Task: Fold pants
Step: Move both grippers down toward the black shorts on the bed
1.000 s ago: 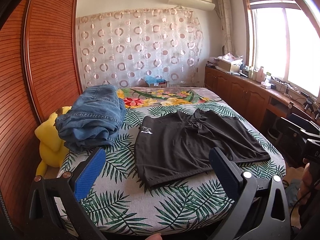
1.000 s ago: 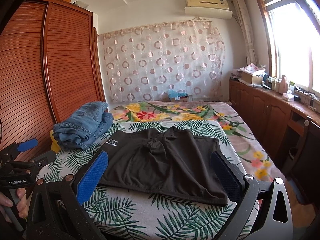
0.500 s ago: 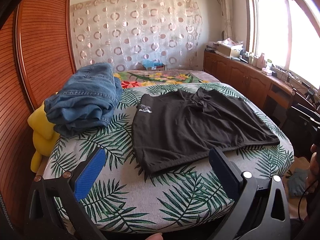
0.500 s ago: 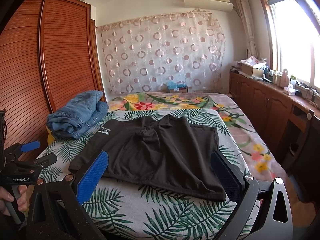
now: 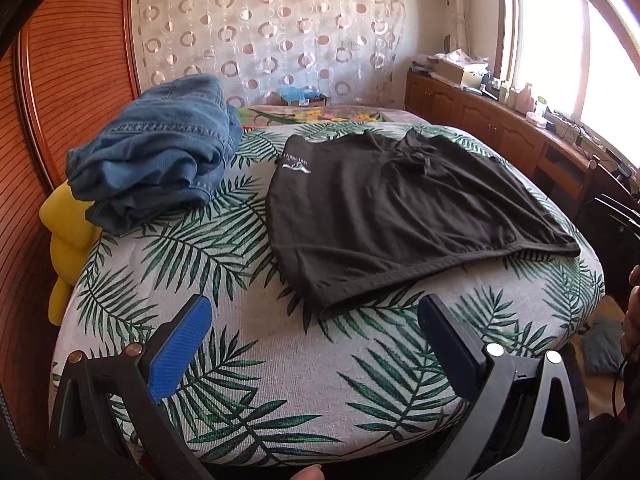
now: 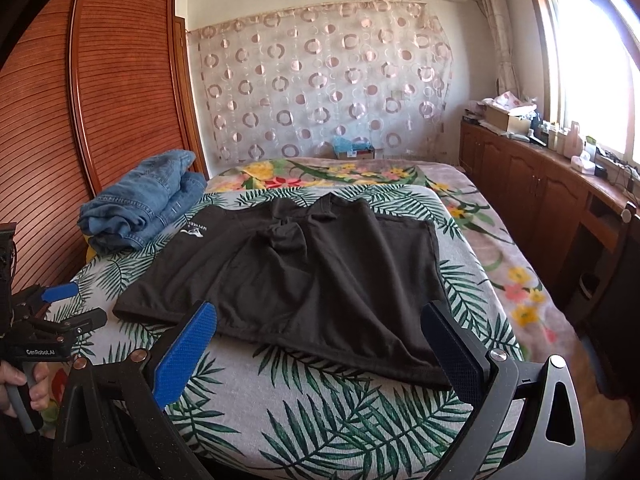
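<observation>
Both claws spread wide, empty, held level w/ bed edge: left claw [image 5: 316, 344], right claw [image 6: 320, 344]; flat black fabric shorts [image 6: 304, 280] just ahead.

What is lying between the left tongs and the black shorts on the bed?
Nothing: only bare leaf-print bedcover separates the open left tongs from the near hem of the black shorts, as the left wrist view shows.

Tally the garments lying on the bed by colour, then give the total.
Black: 1, the spread-out black shorts with a white logo
Blue: 1, the bundled blue denim jeans
Total: 2
</observation>
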Demonstrator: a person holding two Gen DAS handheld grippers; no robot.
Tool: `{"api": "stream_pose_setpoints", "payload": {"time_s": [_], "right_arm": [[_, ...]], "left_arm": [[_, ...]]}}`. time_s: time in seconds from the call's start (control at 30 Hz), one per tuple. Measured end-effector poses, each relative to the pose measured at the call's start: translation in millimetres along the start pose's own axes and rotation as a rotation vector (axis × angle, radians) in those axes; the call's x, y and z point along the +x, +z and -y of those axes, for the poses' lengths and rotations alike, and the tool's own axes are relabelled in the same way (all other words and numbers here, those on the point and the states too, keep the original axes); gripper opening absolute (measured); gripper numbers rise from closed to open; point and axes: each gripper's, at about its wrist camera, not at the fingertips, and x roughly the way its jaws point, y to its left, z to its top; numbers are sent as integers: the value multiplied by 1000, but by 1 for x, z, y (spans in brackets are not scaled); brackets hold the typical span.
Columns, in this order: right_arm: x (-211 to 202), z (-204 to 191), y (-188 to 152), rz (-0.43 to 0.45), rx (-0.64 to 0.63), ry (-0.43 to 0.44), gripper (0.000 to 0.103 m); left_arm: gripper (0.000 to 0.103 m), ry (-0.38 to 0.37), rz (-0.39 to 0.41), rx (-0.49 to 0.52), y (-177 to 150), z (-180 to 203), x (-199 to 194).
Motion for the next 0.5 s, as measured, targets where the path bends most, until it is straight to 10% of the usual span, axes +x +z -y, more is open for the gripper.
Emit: {"api": "stream_pose_setpoints", "payload": {"time_s": [0.5], "right_arm": [[5, 3, 0, -50, -3, -13, 101]], "left_arm": [[91, -4, -65, 4, -7, -26, 34]]}}
